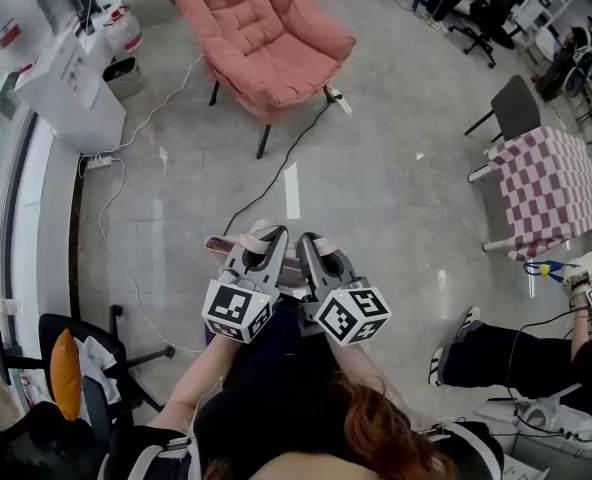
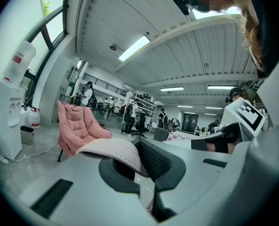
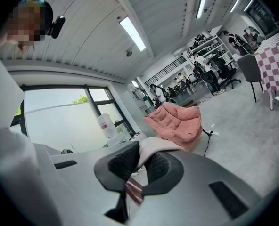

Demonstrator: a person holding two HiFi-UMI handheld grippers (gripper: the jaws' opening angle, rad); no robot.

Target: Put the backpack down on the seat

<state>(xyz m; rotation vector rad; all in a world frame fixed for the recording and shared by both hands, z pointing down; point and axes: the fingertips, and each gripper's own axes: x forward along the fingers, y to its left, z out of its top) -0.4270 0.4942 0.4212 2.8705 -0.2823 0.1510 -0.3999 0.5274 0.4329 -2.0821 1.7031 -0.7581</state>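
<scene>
Left gripper [image 1: 267, 236] and right gripper [image 1: 313, 241] are held side by side above the floor [image 1: 396, 168], each with jaws closed on a pale pink backpack strap [image 2: 112, 150]; the rest of the bag is hidden beneath them. The pink armchair [image 1: 266, 38] is seen well ahead. Open floor lies between, crossed by a black cable [image 1: 276, 171]. A checked table [image 1: 551, 193] bounds the right edge, an office chair [image 1: 86, 378] the near left corner.

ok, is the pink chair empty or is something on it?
Empty: the chair shows only bare cushions. The left gripper and right gripper are each shut on a pink strap, short of it.
</scene>
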